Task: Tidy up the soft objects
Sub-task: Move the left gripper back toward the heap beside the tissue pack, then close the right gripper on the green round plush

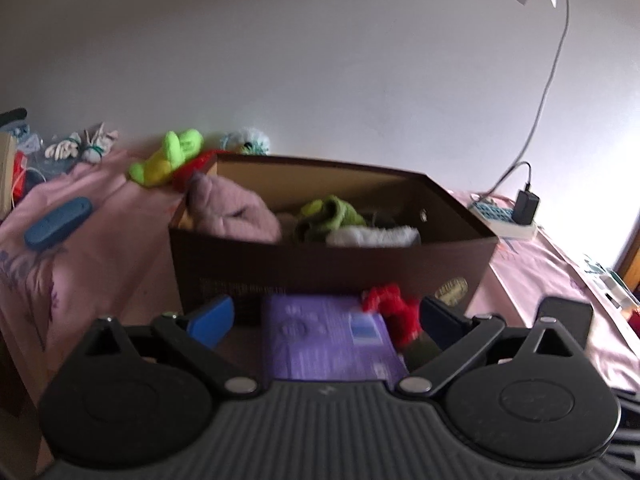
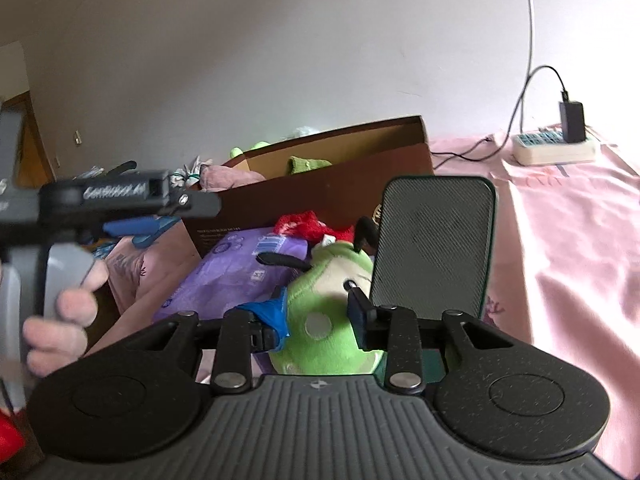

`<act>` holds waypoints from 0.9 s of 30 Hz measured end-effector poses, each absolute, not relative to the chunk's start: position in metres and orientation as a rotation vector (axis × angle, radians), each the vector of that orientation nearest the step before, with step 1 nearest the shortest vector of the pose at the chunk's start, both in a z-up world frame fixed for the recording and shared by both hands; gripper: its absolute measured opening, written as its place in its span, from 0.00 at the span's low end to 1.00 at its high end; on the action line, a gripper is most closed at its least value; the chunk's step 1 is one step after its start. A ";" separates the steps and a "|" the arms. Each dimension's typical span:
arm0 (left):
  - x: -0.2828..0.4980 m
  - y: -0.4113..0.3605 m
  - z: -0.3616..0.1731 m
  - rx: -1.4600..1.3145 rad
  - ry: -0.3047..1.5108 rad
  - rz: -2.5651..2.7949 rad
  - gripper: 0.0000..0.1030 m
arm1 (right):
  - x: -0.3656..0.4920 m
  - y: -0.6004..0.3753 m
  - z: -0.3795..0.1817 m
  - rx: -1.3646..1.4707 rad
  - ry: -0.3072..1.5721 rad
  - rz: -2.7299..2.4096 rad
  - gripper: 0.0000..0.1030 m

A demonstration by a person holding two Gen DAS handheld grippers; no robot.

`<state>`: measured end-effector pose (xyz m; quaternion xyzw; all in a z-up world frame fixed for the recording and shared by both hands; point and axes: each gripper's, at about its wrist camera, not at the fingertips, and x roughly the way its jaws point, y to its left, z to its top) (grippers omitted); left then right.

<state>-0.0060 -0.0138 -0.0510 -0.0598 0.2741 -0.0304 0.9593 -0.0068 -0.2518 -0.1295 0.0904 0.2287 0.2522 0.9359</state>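
Right wrist view: right tongs (image 2: 318,320) pinch green plush toy (image 2: 324,300); left tongs (image 1: 326,322) gape wide.

A green plush toy (image 2: 320,312) with black antennae is clamped between blue-padded fingers. A pink garment (image 1: 232,212), green knit (image 1: 328,216) and white fluff (image 1: 372,236) are piled inside the brown box (image 1: 320,268).

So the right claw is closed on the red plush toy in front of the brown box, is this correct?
Not quite. The right claw is closed on the green plush toy, not the red one. The red plush toy lies free behind it, in front of the brown box. The right wrist view shows this.
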 end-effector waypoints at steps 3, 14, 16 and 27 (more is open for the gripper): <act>-0.017 -0.010 -0.057 -0.134 0.570 -0.069 0.96 | -0.010 -0.256 -0.132 0.227 0.487 0.500 0.18; -0.047 0.015 -0.063 -0.199 0.577 -0.063 0.97 | -0.012 -0.259 -0.140 0.362 0.590 0.454 0.27; -0.050 0.016 -0.064 -0.202 0.576 -0.067 0.97 | -0.011 -0.255 -0.138 0.349 0.584 0.457 0.28; -0.066 0.018 -0.068 -0.199 0.570 -0.070 0.98 | 0.005 -0.227 -0.149 0.302 0.575 0.452 0.52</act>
